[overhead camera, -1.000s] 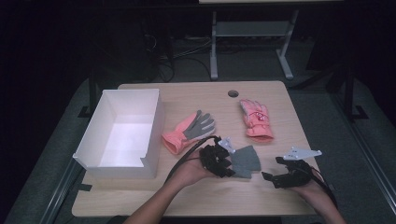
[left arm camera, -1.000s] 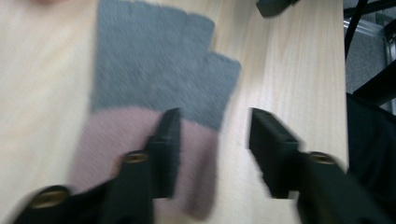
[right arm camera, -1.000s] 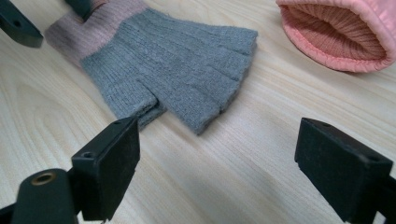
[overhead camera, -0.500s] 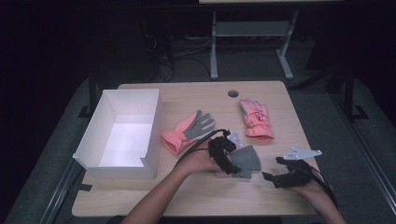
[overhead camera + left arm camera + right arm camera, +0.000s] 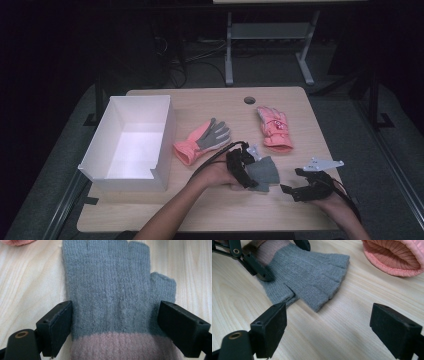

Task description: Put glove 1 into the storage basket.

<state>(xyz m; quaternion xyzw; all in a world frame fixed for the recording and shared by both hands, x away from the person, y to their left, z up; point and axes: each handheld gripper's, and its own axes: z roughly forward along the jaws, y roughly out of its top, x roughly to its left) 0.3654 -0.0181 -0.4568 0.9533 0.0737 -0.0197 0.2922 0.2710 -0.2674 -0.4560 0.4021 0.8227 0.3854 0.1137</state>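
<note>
A grey knit fingerless glove (image 5: 264, 173) with a dusty-pink cuff lies flat on the wooden table (image 5: 210, 210). My left gripper (image 5: 246, 169) is open, its jaws standing either side of the glove (image 5: 110, 290) just above the cuff, and the left jaw touches the knit edge. My right gripper (image 5: 296, 188) is open to the right of the glove, low over bare wood. In the right gripper view, its jaws frame empty table in front of the glove's (image 5: 312, 275) finger ends, with nothing between them.
A pink glove with a grey palm (image 5: 202, 140) lies left of centre and a second pink glove (image 5: 274, 127) lies behind the grey one, its cuff (image 5: 394, 257) near my right gripper. An open white box (image 5: 165, 145) stands at the left. A cable hole (image 5: 249, 100) is at the back.
My left gripper has slid right, over the grey glove's cuff end, and its jaws now straddle it. The right gripper has stayed in place.
</note>
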